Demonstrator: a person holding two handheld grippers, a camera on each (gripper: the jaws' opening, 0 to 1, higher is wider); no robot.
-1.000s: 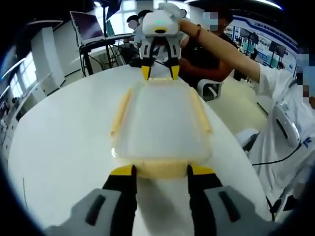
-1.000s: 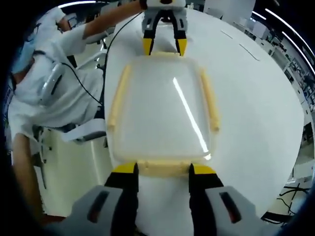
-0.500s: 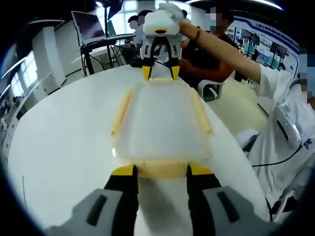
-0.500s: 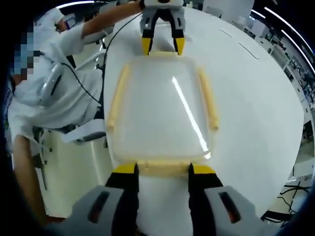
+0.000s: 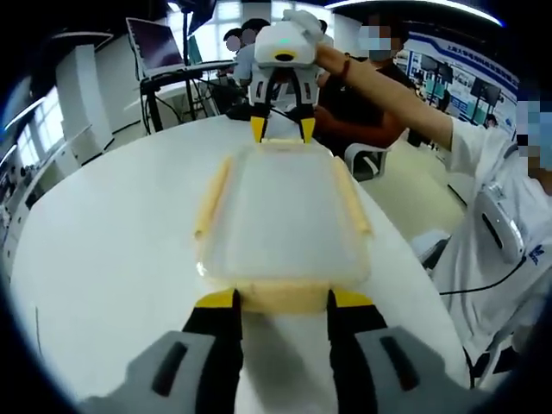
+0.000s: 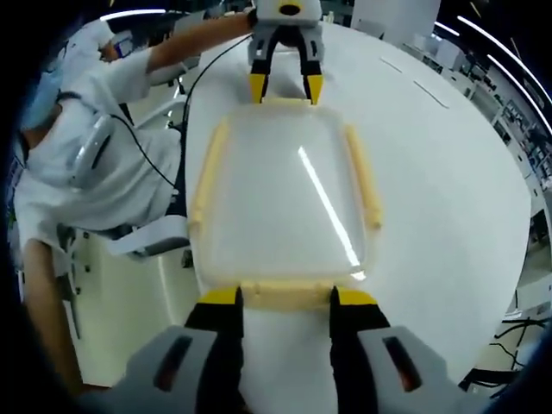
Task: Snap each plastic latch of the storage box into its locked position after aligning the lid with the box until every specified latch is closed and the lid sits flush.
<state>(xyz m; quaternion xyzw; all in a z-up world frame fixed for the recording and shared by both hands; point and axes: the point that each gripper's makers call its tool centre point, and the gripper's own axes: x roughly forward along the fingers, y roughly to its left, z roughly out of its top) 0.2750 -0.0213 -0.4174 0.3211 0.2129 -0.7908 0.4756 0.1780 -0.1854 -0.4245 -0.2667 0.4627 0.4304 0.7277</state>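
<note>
A storage box with a translucent lid lies lengthwise on a white round table. Pale yellow latches run along its long sides. My left gripper is open at the near end, its yellow tips either side of the end latch. My right gripper stands open at the far end, tips down at that end's latch. In the right gripper view the right gripper straddles its end latch, and the left gripper is at the opposite end.
A person in white stands at the table's edge beside the box, arm stretched to the right gripper. Other people, a monitor and chairs are behind the table. The table edge runs close along one long side of the box.
Both views have shifted slightly. Box and latches look the same, and both grippers stay at their ends.
</note>
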